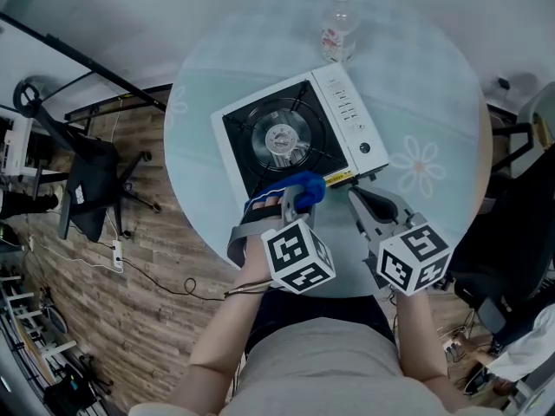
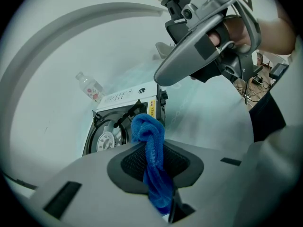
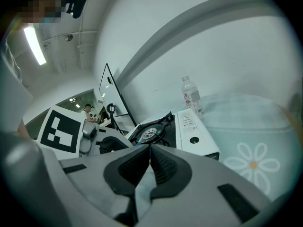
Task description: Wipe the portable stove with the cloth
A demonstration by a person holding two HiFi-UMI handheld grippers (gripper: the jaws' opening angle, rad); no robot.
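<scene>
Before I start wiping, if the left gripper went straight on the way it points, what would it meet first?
Probably the portable stove: the left gripper, shut on the blue cloth, points at its near edge, so the cloth touches first; depth is unclear.

The near edge of the stove [image 1: 295, 137] is crowded: the left gripper [image 1: 297, 201], clamped on the cloth [image 1: 305, 185], is held over it. The right gripper [image 1: 357, 198], its jaws together, is held just beside it at the stove's near right corner, so little room is left between the two. The stove's top is broken only by the raised pan support [image 1: 282, 137], the bottle [image 1: 338, 29] is stood behind it near the far rim of the table [image 1: 434, 102], and bare tabletop is left open to the stove's right and, more narrowly, to its left.
</scene>
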